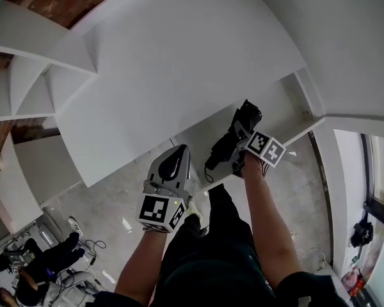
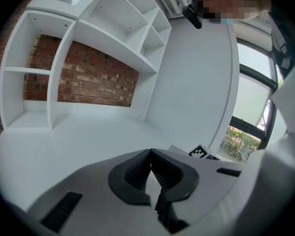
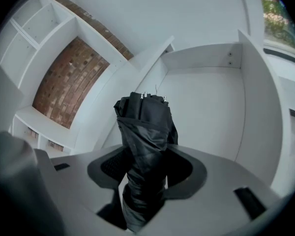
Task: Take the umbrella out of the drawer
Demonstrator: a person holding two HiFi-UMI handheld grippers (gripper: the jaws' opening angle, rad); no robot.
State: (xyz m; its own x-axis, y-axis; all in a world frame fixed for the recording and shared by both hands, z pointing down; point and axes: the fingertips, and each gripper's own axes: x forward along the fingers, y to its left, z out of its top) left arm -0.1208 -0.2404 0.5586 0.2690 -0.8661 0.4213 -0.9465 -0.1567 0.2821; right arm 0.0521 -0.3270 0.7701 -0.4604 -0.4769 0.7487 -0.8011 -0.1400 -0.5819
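Right tongs (image 3: 145, 170), centre frame: clamped on a folded black umbrella (image 3: 146, 127), held over the open white drawer (image 3: 201, 58). Left tongs (image 2: 151, 173), lower centre: jaws together, holding nothing, above the white tabletop (image 2: 88, 132).

1. This is an indoor workroom furnished like a study. It looks more like a test or recording space than a lived-in home.
2. At the upper left of the left gripper view, white built-in shelves (image 2: 88, 28) stand against a red brick wall (image 2: 93, 82), above a wide white counter (image 2: 64, 132).
3. The floor (image 1: 109, 197) is polished grey stone or concrete. At the lower left of the head view, cables (image 1: 95, 243) lie loose on it beside a person (image 1: 51, 258) in dark clothes, low down among equipment.
4. At the right of the left gripper view, tall dark-framed windows (image 2: 253, 77) show greenery (image 2: 236, 141) outside.
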